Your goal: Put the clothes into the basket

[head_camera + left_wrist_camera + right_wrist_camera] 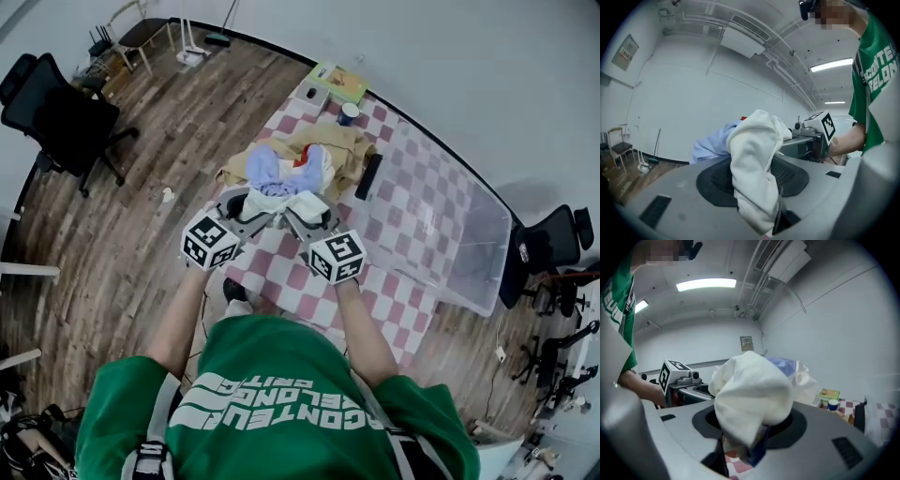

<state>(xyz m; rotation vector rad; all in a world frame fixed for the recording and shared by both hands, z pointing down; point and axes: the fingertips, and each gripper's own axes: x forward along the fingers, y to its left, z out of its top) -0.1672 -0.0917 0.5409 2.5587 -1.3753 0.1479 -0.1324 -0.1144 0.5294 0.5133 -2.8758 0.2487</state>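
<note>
A bundle of clothes (pixel 284 180) hangs in the air above the table: a white garment, a light blue one and a bit of red. My left gripper (pixel 255 208) is shut on the white cloth (pixel 757 164), which drapes over its jaws and hides the fingertips. Beside it, my right gripper (pixel 302 214) is shut on the same bundle (pixel 752 397), with blue fabric showing behind the white. A tan garment (pixel 342 145) lies on the table under the bundle. The clear plastic basket (pixel 480 251) stands at the table's right end.
The table (pixel 412 202) has a pink-and-white checked cloth. On it lie a black object (pixel 368 176), a blue cup (pixel 348 113) and a green box (pixel 339 82). Black office chairs stand at the left (pixel 56 117) and right (pixel 553 239) on the wooden floor.
</note>
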